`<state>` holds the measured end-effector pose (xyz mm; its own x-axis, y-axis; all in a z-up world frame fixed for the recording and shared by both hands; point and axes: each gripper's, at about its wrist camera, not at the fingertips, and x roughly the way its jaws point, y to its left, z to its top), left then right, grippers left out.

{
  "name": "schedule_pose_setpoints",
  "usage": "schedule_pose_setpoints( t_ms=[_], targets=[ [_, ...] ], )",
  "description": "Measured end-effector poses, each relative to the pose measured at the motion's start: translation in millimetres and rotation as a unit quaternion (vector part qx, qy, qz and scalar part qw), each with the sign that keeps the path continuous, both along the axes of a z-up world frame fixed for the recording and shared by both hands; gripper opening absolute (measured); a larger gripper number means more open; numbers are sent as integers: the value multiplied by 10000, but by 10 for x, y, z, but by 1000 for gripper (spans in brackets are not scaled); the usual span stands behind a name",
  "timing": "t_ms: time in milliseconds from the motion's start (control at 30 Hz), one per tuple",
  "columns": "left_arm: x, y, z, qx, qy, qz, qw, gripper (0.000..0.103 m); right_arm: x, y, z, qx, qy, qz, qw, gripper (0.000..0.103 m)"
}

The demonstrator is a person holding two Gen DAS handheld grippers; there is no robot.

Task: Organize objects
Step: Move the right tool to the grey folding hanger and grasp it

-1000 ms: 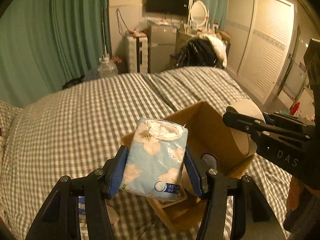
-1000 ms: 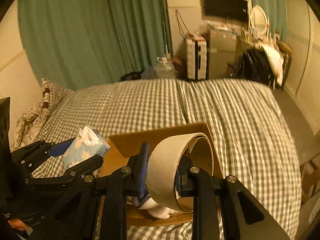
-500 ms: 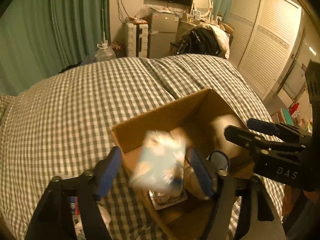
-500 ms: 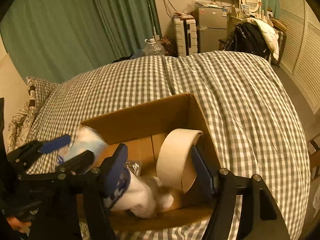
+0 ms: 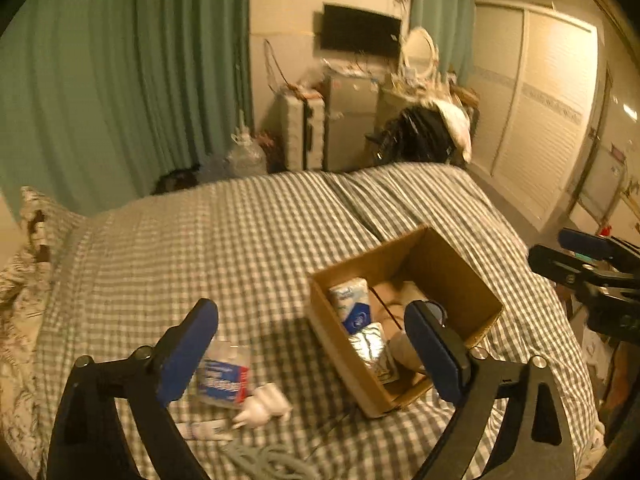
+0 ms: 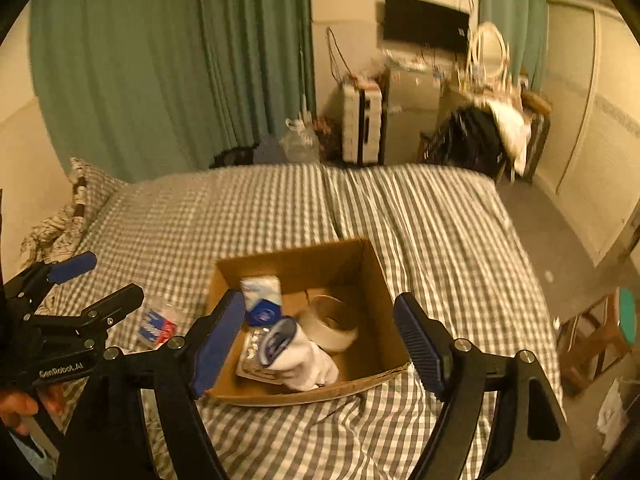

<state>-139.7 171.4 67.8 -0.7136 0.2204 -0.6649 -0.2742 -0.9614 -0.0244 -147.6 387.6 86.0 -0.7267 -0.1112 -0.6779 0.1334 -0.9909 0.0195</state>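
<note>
An open cardboard box point(image 5: 452, 264) point(image 6: 372, 276) sits on the checked bed. Inside it lie a blue flowered tissue pack point(image 5: 352, 304) point(image 6: 262, 300), a beige tape roll point(image 6: 332, 324), a white sock point(image 6: 304, 356) and a foil packet point(image 5: 370, 346). My left gripper point(image 5: 310, 320) hangs above and in front of the box. Its jaws are opening wide and hold nothing. My right gripper point(image 6: 320, 304) is also above the box, jaws opening, nothing between its pads. Each gripper shows at the edge of the other's view: right gripper point(image 5: 580, 256), left gripper point(image 6: 100, 280).
Left of the box on the bed lie a red-and-blue plastic packet point(image 5: 222, 376) point(image 6: 156, 322), a white plug point(image 5: 262, 406), a small tube point(image 5: 204, 430) and a grey cable point(image 5: 260, 460). A pillow point(image 5: 36, 232) is at far left. A wooden stool point(image 6: 592, 336) stands off the bed's right edge.
The left gripper opened and the tissue pack dropped into the box. The right gripper opened and the tape roll fell in too. Both grippers rose and drew back from the box.
</note>
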Motion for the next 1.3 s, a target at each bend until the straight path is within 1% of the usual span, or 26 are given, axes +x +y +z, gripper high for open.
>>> schedule_pose_setpoints(
  t_ms=[133,200,267,400,500,567,600,700,767,867,933,967,1033,1067,1133,1167,1267,1300],
  targets=[
    [222,-343,178,-13,167,226,9996,98,330,-334,279,71,314,286,9991,82],
    [354,-568,248,-76,289,396,9988,103,481,-511,375,133,448,441,9979,84],
    [484,-821,287,-104,406,584,9974,103,595,-678,437,172,556,582,9966,87],
    [656,-1298,250,-131,473,912,9946,103,781,-971,472,242,745,779,9939,90],
    [769,-1568,134,-184,493,1149,9920,103,870,-1163,389,350,929,866,9913,95],
    [836,-1721,23,-228,456,1251,9908,103,924,-1308,262,441,1051,879,9896,98],
    [871,-1813,-82,-267,414,1325,9900,103,928,-1369,194,484,1060,887,9892,99],
    [935,-1942,-357,-349,310,1473,9880,103,867,-1593,-135,571,844,997,9898,99],
    [964,-2021,-528,-365,233,1552,9869,103,803,-1758,-436,581,571,1132,9902,99],
    [943,-2065,-867,-289,-27,1565,9873,103,719,-1985,-868,606,130,1359,9888,99],
    [914,-2058,-1093,-313,-220,1610,9862,103,654,-2120,-1152,643,-167,1435,9874,99],
    [885,-2031,-1237,-393,-341,1594,9858,103,608,-2191,-1316,677,-367,1435,9867,99],
    [873,-1989,-1401,-525,-446,1553,9855,103,511,-2298,-1611,802,-741,1401,9841,99],
    [851,-1955,-1513,-676,-539,1543,9842,103,478,-2340,-1732,871,-889,1397,9823,99],
    [820,-1957,-1643,-772,-719,1539,9824,103,406,-2425,-2005,1057,-1220,1432,9764,99],
    [790,-1973,-1723,-767,-897,1550,9808,103,377,-2458,-2100,1132,-1347,1435,9739,99],
    [717,-2040,-1842,-827,-1178,1752,9740,103,304,-2528,-2328,1321,-1653,1437,9667,98],
    [695,-2064,-1878,-792,-1272,1778,9726,103,281,-2556,-2398,1364,-1752,1465,9640,97]
  ],
)
